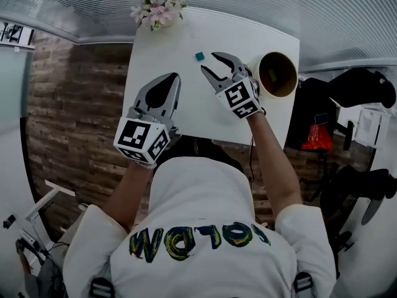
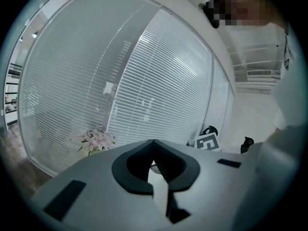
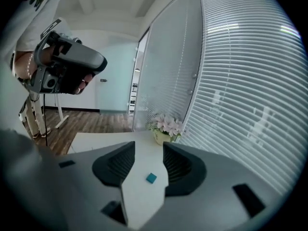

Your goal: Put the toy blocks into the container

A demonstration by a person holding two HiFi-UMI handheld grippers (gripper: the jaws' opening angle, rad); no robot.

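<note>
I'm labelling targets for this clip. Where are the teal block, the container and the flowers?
teal block [image 1: 200, 56]: head view, its top face.
container [image 1: 289, 73]: head view, bare inner wall.
flowers [image 1: 159, 9]: head view, middle of the blossoms.

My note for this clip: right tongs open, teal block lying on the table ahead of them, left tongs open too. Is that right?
Not quite: the left tongs are shut, tips meeting, as the left gripper view shows. The rest stands: right tongs open, teal block lying on the table ahead of them.
</note>
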